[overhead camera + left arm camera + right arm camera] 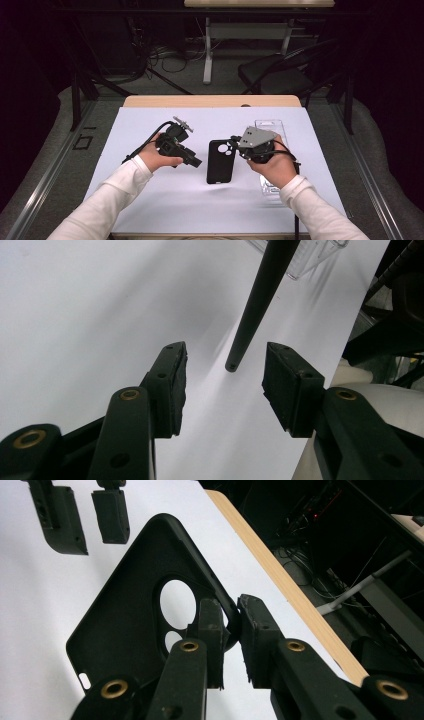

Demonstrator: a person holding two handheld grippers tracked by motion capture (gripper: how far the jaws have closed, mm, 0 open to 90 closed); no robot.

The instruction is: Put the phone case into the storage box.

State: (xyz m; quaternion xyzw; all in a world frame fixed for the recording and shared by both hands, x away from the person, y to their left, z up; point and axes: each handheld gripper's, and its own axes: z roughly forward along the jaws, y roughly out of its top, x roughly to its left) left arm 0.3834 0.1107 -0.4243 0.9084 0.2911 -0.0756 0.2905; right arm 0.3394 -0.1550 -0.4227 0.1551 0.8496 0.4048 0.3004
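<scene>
Jaws of the right gripper pinch the black phone case at its edge by the camera cutout, lifting it off the table; the left gripper stands apart, empty. That thin rim grip could slip and drop the case. No readable writing.

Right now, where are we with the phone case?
Done: the black phone case is off the white mat, pinched at its camera-hole corner by the right gripper. In hand: the case hangs edge-on ahead of the left gripper, whose jaws stand apart with nothing between them. Left: presumably a second grip, then pairing it with the clear plastic tray behind the right hand.
</scene>
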